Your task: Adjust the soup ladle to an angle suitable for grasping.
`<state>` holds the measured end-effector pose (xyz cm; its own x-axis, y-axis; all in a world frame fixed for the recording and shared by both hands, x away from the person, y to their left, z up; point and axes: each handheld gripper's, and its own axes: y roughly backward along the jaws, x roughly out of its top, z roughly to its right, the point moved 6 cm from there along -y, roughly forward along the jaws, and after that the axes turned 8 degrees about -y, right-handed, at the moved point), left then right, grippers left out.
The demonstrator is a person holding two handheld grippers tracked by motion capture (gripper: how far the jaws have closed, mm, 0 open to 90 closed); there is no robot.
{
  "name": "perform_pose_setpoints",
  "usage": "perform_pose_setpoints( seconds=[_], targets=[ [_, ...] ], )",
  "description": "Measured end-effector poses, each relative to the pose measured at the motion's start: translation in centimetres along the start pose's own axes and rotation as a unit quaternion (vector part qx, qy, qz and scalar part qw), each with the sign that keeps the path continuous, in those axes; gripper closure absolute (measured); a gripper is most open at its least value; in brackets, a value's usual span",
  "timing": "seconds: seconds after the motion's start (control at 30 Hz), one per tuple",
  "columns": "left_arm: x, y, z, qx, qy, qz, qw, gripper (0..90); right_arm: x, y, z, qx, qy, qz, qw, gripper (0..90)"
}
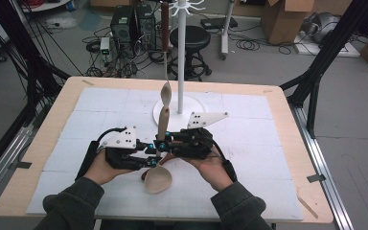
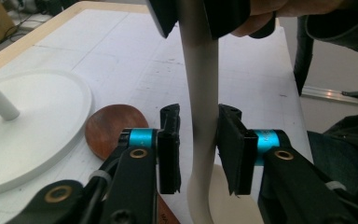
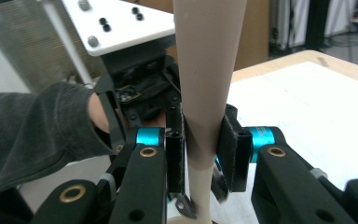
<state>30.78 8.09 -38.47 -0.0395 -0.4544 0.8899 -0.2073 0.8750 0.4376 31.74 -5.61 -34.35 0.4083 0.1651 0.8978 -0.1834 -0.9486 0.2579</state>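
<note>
On the worktop (image 1: 278, 143) stood a white rack with a round base (image 1: 191, 106) and a tall post; from one of its hooks a brown-handled utensil (image 1: 165, 28) hung straight down, its pale bowl just above the base. No container showed on the worktop. The task's thing, a pale wooden spoon (image 1: 160, 158), stood nearly upright between the two hands near the front middle of the worktop, handle up and its broad bowl low, close to the mat. The right tongs (image 1: 162, 142) were clamped on the spoon's handle: in the right gripper view the two black pads (image 3: 230, 147) pressed against the handle (image 3: 205, 93) on either side. The left tongs (image 1: 149, 154) sat lower on the same spoon, near its neck; in the left gripper view the handle (image 2: 203, 93) ran up between them, the right pad touching it or nearly so, while a slim gap showed at the left pad (image 2: 168, 149), so they stood slightly open around it rather than gripping. Behind those tongs, a dark brown wooden spoon bowl (image 2: 109, 128) lay flat on the worktop, just beside the rack's base (image 2: 32, 135).
</note>
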Motion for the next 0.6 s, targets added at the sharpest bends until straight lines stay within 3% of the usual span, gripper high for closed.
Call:
perform_pose_setpoints(
  seconds=[0.13,0.4,0.43,0.5,0.6],
  targets=[
    [0.3,-0.2,-0.1,0.012,0.004,0.016,0.9998,67.0,0.3,0.3,0.0,-0.029,-0.011,0.014,0.9994,74.9],
    [0.7,-0.8,0.1,-0.001,0.001,0.021,0.9998,78.1,0.3,0.2,-0.7,-0.038,-0.003,0.012,0.9992,74.5],
    [0.8,-0.7,0.2,-0.005,0.003,0.025,0.9997,78.8,0.3,0.3,-0.7,-0.03,0.008,0.009,0.9995,74.3],
    [0.7,-0.5,0.3,-0.014,-0.021,0.02,0.9995,79.1,0.3,0.5,-0.9,-0.009,0.036,-0.003,0.9993,74.0],
    [0.7,-0.3,0.6,-0.045,-0.019,0.025,0.9985,79.2,0.4,0.9,-1.1,0.034,0.061,-0.013,0.9975,72.3]
  ],
)
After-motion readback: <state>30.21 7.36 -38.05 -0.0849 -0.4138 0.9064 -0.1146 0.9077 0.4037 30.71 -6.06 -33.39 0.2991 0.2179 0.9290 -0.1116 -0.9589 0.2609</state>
